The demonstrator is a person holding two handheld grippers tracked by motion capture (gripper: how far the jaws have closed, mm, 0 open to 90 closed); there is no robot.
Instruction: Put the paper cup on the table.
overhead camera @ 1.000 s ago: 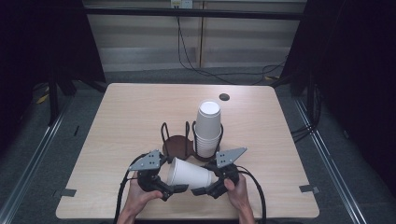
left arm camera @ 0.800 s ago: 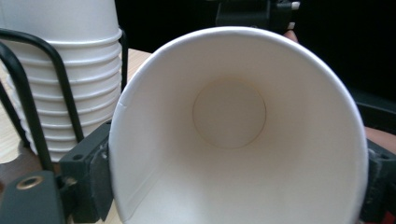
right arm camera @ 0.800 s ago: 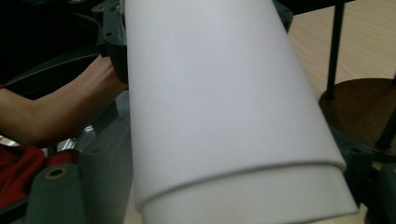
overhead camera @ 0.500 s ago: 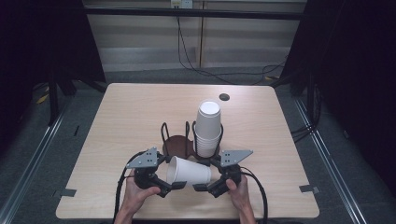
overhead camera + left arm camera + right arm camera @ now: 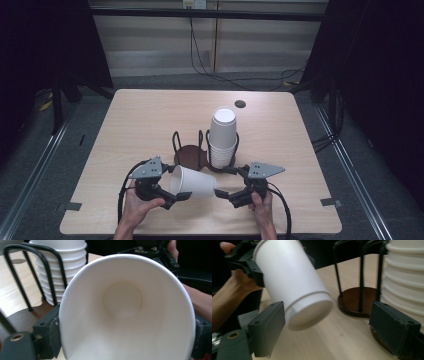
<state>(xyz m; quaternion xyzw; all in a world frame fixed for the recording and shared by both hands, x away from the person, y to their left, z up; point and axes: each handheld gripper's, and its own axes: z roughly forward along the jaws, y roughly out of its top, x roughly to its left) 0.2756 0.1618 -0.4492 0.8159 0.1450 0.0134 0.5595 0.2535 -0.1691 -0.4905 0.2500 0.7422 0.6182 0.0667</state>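
Observation:
A white paper cup (image 5: 194,183) lies on its side in the air just above the table, between my two grippers. My left gripper (image 5: 175,184) is shut on its rim. In the left gripper view the cup's mouth (image 5: 125,315) faces the camera, with a pad pressed on each side. These jaws have just been closing on the rim. My right gripper (image 5: 225,181) is open beside the cup's base. In the right gripper view the cup's bottom (image 5: 308,312) hangs between the wide pads (image 5: 269,327) without touching them. These jaws have just been opening.
A tall stack of white cups (image 5: 222,137) stands in one side of a black wire holder (image 5: 190,155) with round brown bases, just beyond the grippers. A small dark disc (image 5: 240,104) lies near the table's far edge. Bare wood (image 5: 145,120) lies to the left.
My right gripper has let go of the cup's base, and its jaws now stand wide. My left gripper has tightened on the rim. Both hands have stayed roughly in place.

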